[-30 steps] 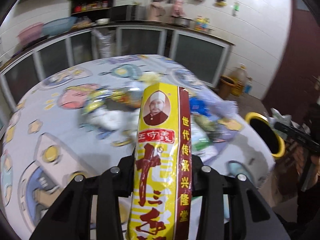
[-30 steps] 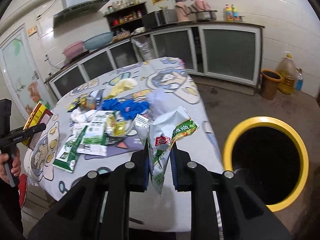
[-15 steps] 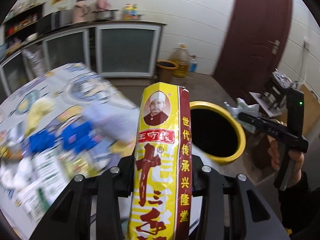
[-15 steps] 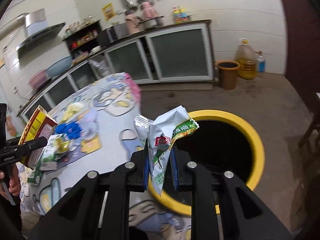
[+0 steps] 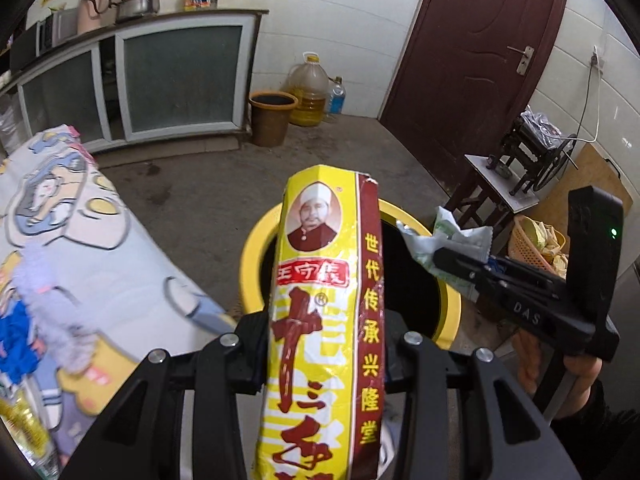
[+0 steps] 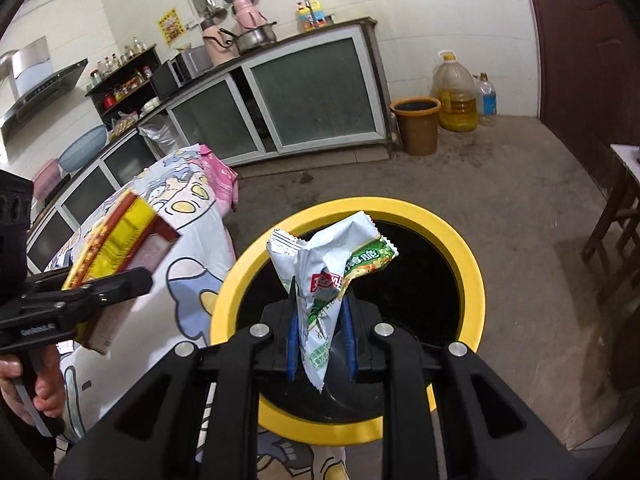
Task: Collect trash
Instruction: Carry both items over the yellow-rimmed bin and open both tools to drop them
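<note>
My left gripper [image 5: 326,344] is shut on a tall yellow and red spice box [image 5: 326,300], which stands upright between its fingers and hides part of the yellow-rimmed black bin [image 5: 416,280] behind it. My right gripper [image 6: 320,340] is shut on a crumpled white and green snack wrapper [image 6: 332,264], held right over the bin's [image 6: 472,280] dark mouth. In the left wrist view the right gripper [image 5: 452,258] with the wrapper [image 5: 448,236] reaches over the bin's right rim. In the right wrist view the left gripper [image 6: 132,280] holds the box [image 6: 116,248] left of the bin.
A table with a cartoon-print cloth [image 5: 80,248] and loose trash stands left of the bin. A brown bucket [image 6: 416,124] and oil jugs [image 6: 456,96] stand by the cabinets. A dark red door [image 5: 472,60], a stool [image 5: 496,184] and an orange basket [image 5: 532,240] are on the right.
Both grippers have swung away from the table to the bin, each keeping its hold. The left one moved farther; the wrapper now hangs over the bin's mouth.
</note>
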The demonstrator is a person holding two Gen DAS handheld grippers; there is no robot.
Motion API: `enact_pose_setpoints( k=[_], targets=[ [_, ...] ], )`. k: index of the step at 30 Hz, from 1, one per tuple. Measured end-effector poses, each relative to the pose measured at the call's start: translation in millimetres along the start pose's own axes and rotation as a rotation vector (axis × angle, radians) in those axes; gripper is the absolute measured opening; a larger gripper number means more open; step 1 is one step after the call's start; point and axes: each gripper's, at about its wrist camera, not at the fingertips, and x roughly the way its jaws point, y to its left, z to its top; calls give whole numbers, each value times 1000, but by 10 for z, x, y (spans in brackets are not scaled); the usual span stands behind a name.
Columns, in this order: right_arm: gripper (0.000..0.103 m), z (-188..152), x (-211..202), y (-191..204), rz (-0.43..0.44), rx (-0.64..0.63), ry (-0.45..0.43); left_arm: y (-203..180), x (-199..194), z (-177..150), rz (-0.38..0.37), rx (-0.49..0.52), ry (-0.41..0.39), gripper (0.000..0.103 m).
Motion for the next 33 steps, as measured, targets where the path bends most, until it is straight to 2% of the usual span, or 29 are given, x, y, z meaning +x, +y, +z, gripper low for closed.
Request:
enact_pose_setpoints(
  k=[8, 21, 22, 23, 24, 25, 26, 28, 31, 33],
  targets=[
    [18, 43, 211, -128, -18, 28, 26, -88, 460, 143, -10, -16, 35, 37],
    [18, 144, 423, -215, -43, 75, 72, -21, 685, 212, -41, -83, 52, 39],
    [19, 148, 436, -216, -48, 74, 76, -23, 697, 219, -40, -83, 52, 41],
    [24, 156, 464, -203, -55, 67, 86, -28, 704, 223, -37, -82, 51, 43],
    [30, 159, 478, -199, -58, 67, 95, -23, 706, 223, -39, -85, 48, 46],
    [40, 155, 486, -206, -64, 80, 98, -6, 704, 233, -44, -96, 43, 53],
    [42, 154, 487, -206, -72, 95, 99, 9, 691, 236, -42, -109, 37, 68],
    [42, 135, 475, -211, -87, 101, 106, 57, 629, 237, -36, -141, 7, 84],
    [42, 118, 407, -268, -109, 111, 100, 127, 530, 223, -48, -183, -23, 95],
    [44, 104, 336, -301, -114, 121, 89, 157, 455, 213, -12, -197, -50, 95]
  ],
)
